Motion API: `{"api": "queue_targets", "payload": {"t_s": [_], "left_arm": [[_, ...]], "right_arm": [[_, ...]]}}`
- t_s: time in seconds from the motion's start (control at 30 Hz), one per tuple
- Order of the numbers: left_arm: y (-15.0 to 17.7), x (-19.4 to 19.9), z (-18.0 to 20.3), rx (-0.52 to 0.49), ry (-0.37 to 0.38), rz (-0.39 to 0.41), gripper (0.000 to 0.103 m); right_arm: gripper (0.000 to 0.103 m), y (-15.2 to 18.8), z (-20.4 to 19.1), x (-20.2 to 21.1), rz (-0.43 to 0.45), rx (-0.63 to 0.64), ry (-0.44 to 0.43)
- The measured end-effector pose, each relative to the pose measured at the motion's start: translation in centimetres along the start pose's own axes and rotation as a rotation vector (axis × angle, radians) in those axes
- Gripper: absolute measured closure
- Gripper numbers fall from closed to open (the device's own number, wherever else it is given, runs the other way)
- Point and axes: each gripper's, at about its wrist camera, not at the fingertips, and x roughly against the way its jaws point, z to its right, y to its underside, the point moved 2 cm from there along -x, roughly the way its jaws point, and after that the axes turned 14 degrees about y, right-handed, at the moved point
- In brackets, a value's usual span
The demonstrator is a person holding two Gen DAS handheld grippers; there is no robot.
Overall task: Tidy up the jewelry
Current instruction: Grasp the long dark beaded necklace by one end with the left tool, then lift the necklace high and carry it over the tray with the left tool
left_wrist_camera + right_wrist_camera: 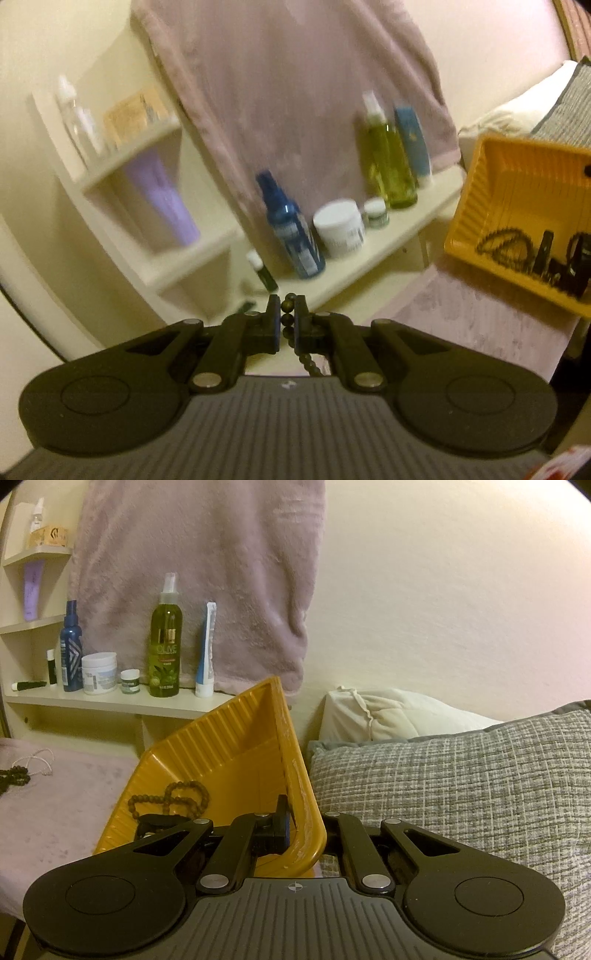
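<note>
Now left gripper [286,320] pinches a bead chain [287,314]; right gripper [303,832] clamps the tilted tray [236,746] rim, so beads [173,799] could slide out.

At the lower centre of the left wrist view, the left hand-held gripper [288,314] stands pinched nearly together. The right hand-held gripper [301,827] is clamped tight, lower centre.
</note>
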Motion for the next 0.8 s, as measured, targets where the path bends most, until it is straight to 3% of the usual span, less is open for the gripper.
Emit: {"api": "queue_targets", "payload": {"t_s": [0.37,0.8], "left_arm": [[-6.0,3.5,-2.8,-0.099,-0.010,0.080,0.097],[-11.7,5.5,-4.2,-0.251,-0.010,0.099,0.097]], "right_arm": [[0.097,-0.1,-0.1,0.0,0.001,0.001,-0.001],[0.097,-0.2,-0.1,-0.2,0.002,0.004,-0.003]]}}
